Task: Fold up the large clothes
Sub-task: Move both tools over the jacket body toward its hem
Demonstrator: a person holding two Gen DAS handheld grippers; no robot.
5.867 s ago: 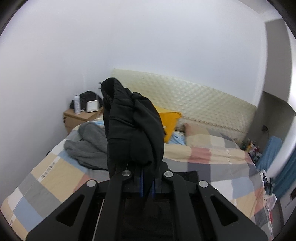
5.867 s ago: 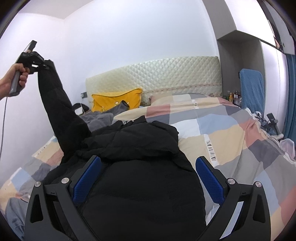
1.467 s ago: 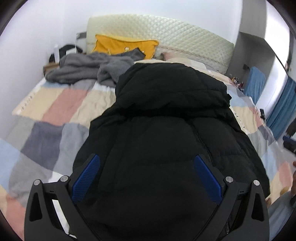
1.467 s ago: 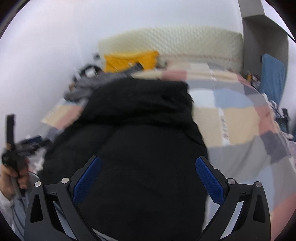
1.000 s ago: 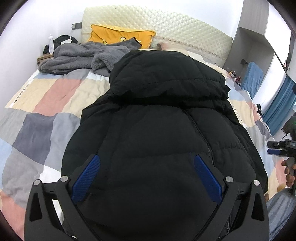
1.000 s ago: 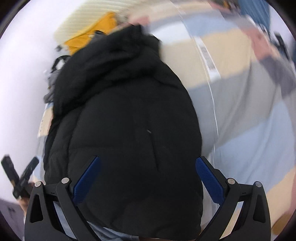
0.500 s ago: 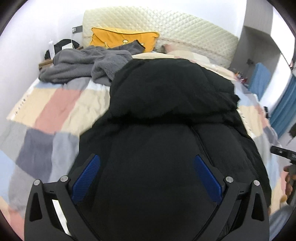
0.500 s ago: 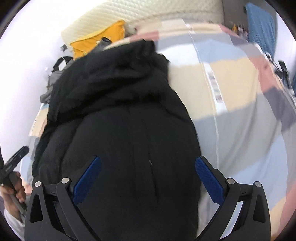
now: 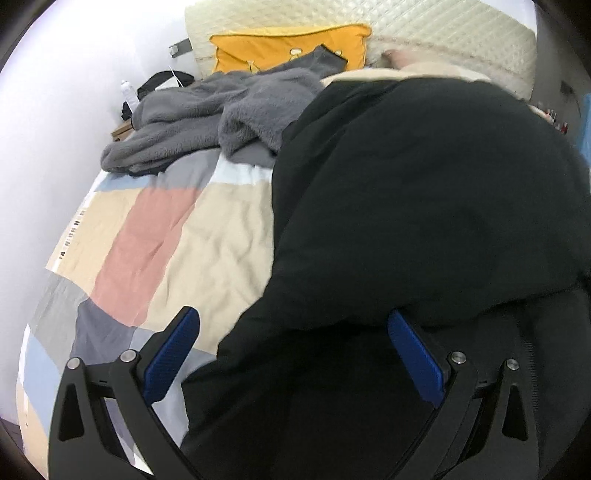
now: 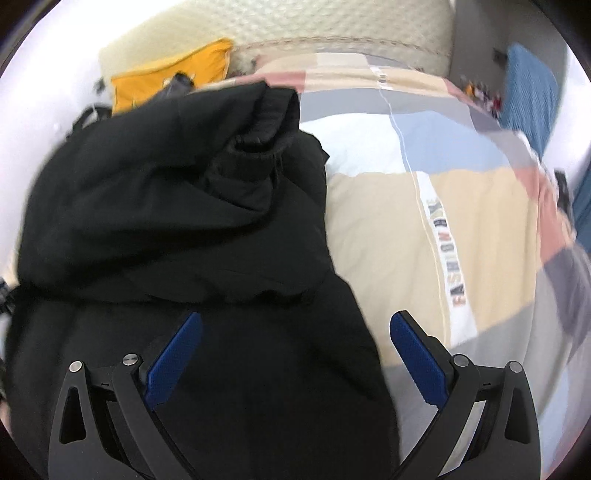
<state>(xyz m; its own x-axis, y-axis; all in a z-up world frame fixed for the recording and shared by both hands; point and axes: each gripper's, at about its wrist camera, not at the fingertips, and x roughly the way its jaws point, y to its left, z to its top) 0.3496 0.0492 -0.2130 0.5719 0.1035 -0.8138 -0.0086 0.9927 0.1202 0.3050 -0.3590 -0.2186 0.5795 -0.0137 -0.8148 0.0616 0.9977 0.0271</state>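
Note:
A large black puffer jacket (image 9: pixel 406 229) lies on the checked bedspread (image 9: pixel 155 229), hood end toward the headboard. It also shows in the right wrist view (image 10: pixel 177 229), with a sleeve cuff (image 10: pixel 266 125) folded over its top. My left gripper (image 9: pixel 293 354) is open and empty, low over the jacket's left edge. My right gripper (image 10: pixel 295 354) is open and empty, low over the jacket's right edge. Neither gripper holds any fabric.
A grey fleece garment (image 9: pixel 221 114) is heaped at the far left of the bed. A yellow pillow (image 9: pixel 280 46) leans on the quilted headboard (image 9: pixel 443 33). A bedside table with a bottle (image 9: pixel 127 92) stands by the left wall. Blue fabric (image 10: pixel 532 85) hangs at the right.
Both grippers have dropped lower and closer to the jacket. The left one has shifted toward its left edge, the right one toward its right edge. Both stay open.

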